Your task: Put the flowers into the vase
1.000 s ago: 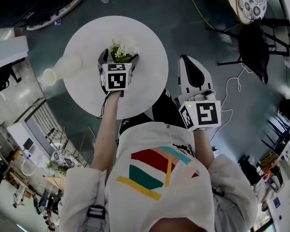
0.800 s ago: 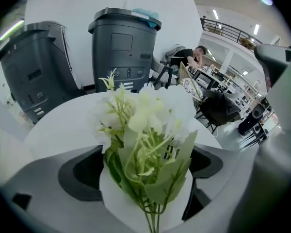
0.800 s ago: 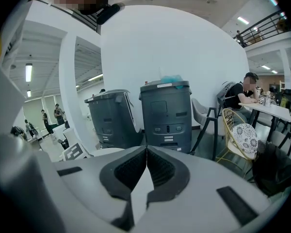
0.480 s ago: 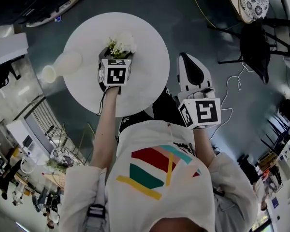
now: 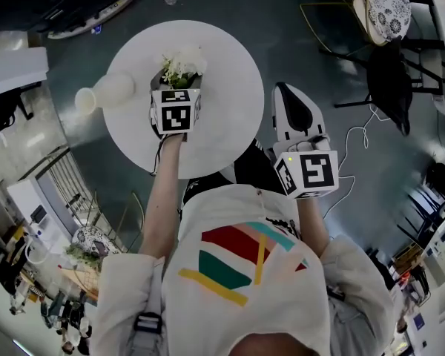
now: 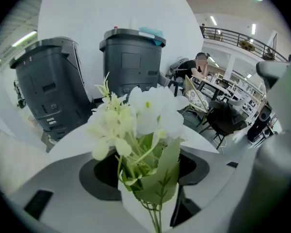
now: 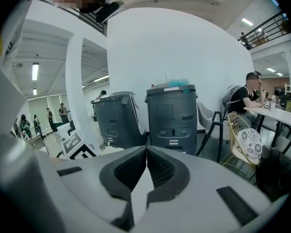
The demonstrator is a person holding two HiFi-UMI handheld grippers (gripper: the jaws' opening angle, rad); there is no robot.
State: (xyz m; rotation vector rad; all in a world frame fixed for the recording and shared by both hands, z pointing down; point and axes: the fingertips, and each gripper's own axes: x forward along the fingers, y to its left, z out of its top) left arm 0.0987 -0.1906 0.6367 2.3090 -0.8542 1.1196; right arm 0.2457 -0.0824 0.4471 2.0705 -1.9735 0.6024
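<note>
The flowers [image 6: 145, 125] stand between the fingers of the left gripper [image 5: 180, 80], white heads past the fingertips and stems running back toward the camera. These fingers are closing on the bunch, and the leaves fill the gap from one dark pad [image 6: 102, 174] to the other, so the bunch looks pinched at its foliage. The vase [image 5: 111, 91] is near these fingers, off to their left, at the rim of the round table [image 5: 230, 117], apart from the flowers.

The right gripper [image 7: 146, 149] has its fingers pressed together with nothing between them. It is held off the table's right edge, well apart from flowers and vase.

The bottom edge of the left gripper view cuts off the stem ends. How firmly the pads press cannot be told there. In the head view the marker cube [image 5: 176, 111] covers the left fingers and the stems, leaving only the flower heads in sight.

Only the head view shows the vase and both grippers at once. Only the gripper views show the two grey bins [image 6: 133, 62] beyond the fingers.
</note>
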